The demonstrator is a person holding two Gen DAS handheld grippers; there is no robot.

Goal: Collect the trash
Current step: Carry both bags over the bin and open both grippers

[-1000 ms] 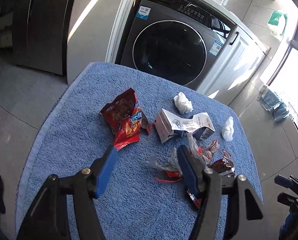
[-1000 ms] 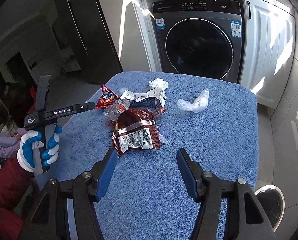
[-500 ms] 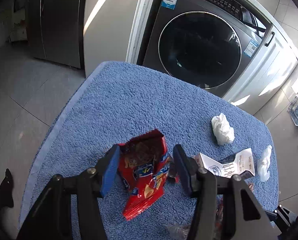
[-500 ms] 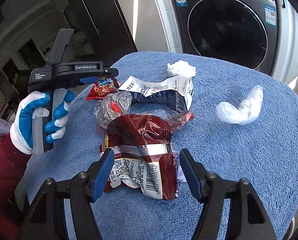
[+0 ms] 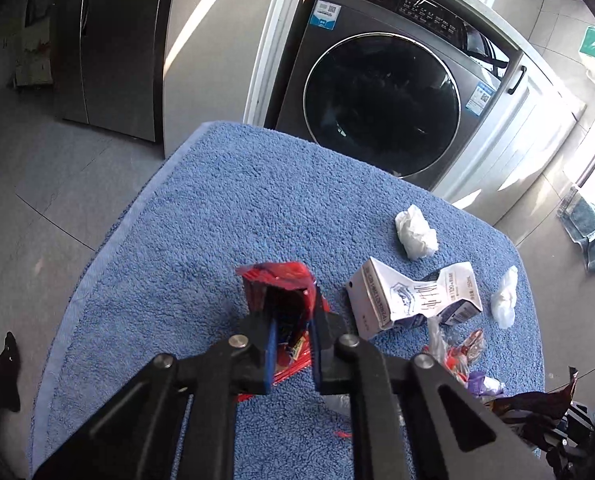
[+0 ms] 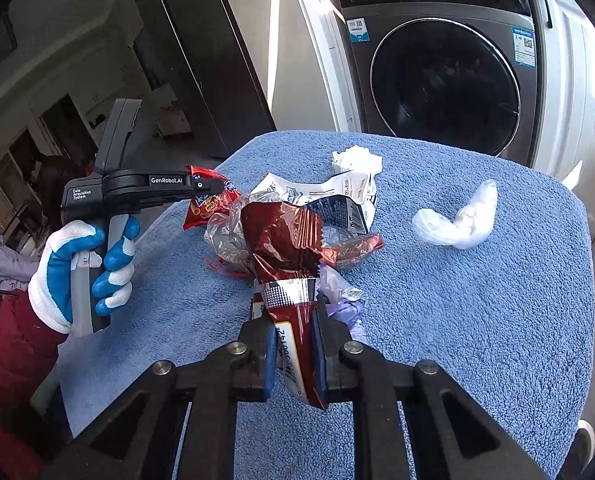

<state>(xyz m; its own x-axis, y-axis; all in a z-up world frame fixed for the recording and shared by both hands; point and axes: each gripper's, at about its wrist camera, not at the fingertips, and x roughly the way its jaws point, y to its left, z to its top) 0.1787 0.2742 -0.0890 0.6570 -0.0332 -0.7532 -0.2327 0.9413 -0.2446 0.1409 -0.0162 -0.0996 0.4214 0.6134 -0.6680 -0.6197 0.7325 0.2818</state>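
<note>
My left gripper (image 5: 292, 322) is shut on a red snack bag (image 5: 281, 292), which stands crumpled between the blue pads on the blue towel (image 5: 225, 216). My right gripper (image 6: 295, 334) is shut on a dark red foil wrapper (image 6: 285, 244) and pinches its lower end. In the right wrist view the left gripper (image 6: 207, 188) shows at the left, held by a gloved hand, with the red snack bag (image 6: 209, 210) in it. A crushed white milk carton (image 5: 413, 296), a crumpled tissue (image 5: 415, 232) and a white plastic wad (image 5: 505, 298) lie on the towel.
A clear plastic wrapper (image 6: 225, 232) and a purple scrap (image 6: 343, 292) lie by the foil wrapper. A washing machine (image 5: 381, 92) stands behind the towel-covered table, with white cabinets (image 5: 525, 128) to its right. Grey floor (image 5: 37, 184) lies to the left.
Both grippers closed: the left on the red snack bag, the right on the dark red foil wrapper, which now stands up crumpled off the towel.
</note>
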